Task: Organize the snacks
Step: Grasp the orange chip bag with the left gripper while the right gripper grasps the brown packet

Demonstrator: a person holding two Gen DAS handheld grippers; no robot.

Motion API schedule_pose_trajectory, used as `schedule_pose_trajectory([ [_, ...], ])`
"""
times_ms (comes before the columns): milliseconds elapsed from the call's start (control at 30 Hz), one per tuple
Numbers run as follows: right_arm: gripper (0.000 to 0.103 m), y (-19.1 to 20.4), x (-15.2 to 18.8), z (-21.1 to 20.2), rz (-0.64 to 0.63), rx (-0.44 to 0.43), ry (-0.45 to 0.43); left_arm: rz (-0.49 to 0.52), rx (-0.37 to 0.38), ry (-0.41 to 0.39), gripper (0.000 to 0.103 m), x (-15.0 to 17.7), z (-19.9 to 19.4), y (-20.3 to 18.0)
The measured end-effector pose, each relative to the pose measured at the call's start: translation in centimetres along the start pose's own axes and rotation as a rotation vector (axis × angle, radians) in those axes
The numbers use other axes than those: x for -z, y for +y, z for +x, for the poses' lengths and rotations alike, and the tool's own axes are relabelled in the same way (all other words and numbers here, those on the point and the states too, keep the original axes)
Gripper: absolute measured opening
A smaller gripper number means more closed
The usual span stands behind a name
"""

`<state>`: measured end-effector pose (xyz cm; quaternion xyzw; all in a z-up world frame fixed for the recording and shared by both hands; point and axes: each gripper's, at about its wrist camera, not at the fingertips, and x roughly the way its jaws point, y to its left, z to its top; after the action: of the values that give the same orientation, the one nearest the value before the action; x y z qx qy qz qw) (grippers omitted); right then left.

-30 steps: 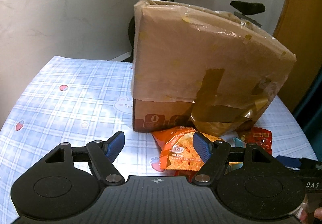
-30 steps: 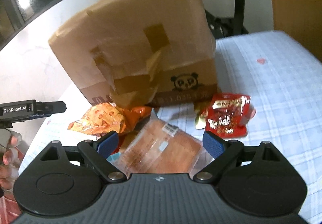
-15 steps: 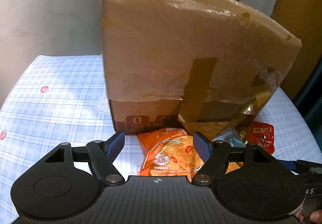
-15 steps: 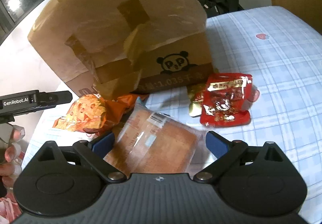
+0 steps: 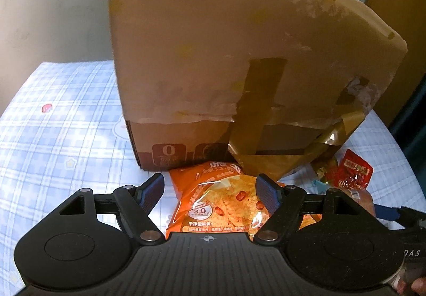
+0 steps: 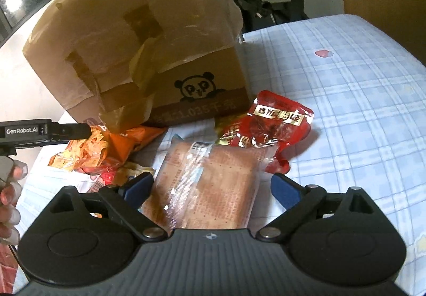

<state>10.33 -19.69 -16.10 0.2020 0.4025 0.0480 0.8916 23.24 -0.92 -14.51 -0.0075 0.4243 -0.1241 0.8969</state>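
Jaws spread, the left gripper (image 5: 210, 191) straddles a crinkly orange chip bag (image 5: 221, 203) at lower centre; closing hard risks crushing its contents against the taped cardboard box (image 5: 239, 62).

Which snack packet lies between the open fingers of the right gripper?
The clear-wrapped brown biscuit packet. The red packet lies beyond it by the cardboard box; the orange chip bag lies left.
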Motion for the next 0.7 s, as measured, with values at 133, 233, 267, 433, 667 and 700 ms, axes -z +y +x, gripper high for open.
schedule_pose_trajectory([
  [133, 0.091, 0.0, 0.3, 0.0, 0.0, -0.014, -0.007, -0.016, -0.002, -0.004, 0.08, 0.2, -0.3, 0.0],
  [233, 0.089, 0.2, 0.3, 0.0, -0.013, -0.015, -0.016, -0.016, 0.001, -0.006, 0.082, 0.0, -0.3, -0.4],
  [267, 0.089, 0.3, 0.4, 0.0, -0.017, -0.016, -0.019, -0.016, 0.002, -0.005, 0.083, -0.1, -0.2, -0.6],
  [433, 0.088, -0.2, 0.6, 0.0, -0.004, -0.036, -0.023, 0.007, -0.023, 0.011, 0.088, -0.8, 1.4, -1.9],
  [667, 0.086, -0.4, 0.8, -0.2, -0.019, -0.022, -0.022, -0.062, -0.044, 0.054, 0.089, 0.6, 3.1, -1.0],
  [700, 0.086, -0.4, 0.8, -0.1, -0.02, -0.022, -0.021, -0.066, -0.042, 0.055, 0.089, 1.0, 3.1, -0.8],
])
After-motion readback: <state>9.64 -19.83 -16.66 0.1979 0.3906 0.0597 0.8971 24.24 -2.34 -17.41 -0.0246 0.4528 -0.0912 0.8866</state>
